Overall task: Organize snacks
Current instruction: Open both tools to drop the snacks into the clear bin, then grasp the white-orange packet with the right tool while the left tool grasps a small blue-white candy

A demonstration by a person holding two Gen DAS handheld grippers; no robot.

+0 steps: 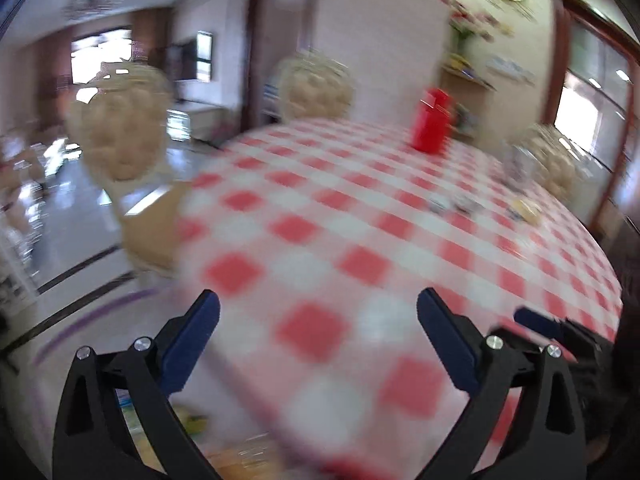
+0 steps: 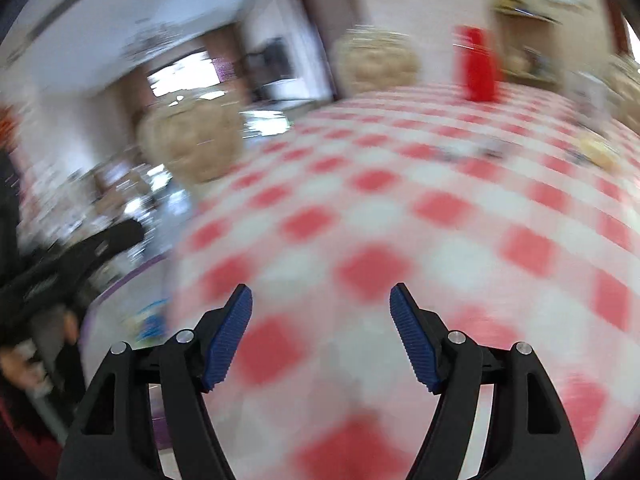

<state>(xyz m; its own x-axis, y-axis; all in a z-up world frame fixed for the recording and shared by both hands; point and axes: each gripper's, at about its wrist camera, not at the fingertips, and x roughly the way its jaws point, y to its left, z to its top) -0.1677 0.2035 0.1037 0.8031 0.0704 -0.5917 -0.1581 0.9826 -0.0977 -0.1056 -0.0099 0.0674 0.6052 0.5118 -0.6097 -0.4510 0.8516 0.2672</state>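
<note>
Both views are smeared by motion. My left gripper [image 1: 318, 300] hangs open over the near edge of the red-and-white checked table [image 1: 320, 208], nothing between its blue pads. My right gripper [image 2: 321, 292] is open too, over the same cloth [image 2: 400, 208], and empty. Small snack packets [image 1: 452, 202] and a yellowish snack [image 1: 526, 208] lie at the table's far right; in the right wrist view the packets [image 2: 472, 152] and the yellowish snack [image 2: 600, 152] show again. Blurred colourful packages [image 1: 192, 420] sit below the table edge, under my left gripper.
A red container [image 1: 432, 120] stands at the table's far side, seen also as the red container [image 2: 478, 64]. Cream padded chairs [image 1: 120, 136] ring the table. The other gripper's blue pad [image 1: 536, 320] shows at the right. A hand [image 2: 20, 360] grips the black tool at the left.
</note>
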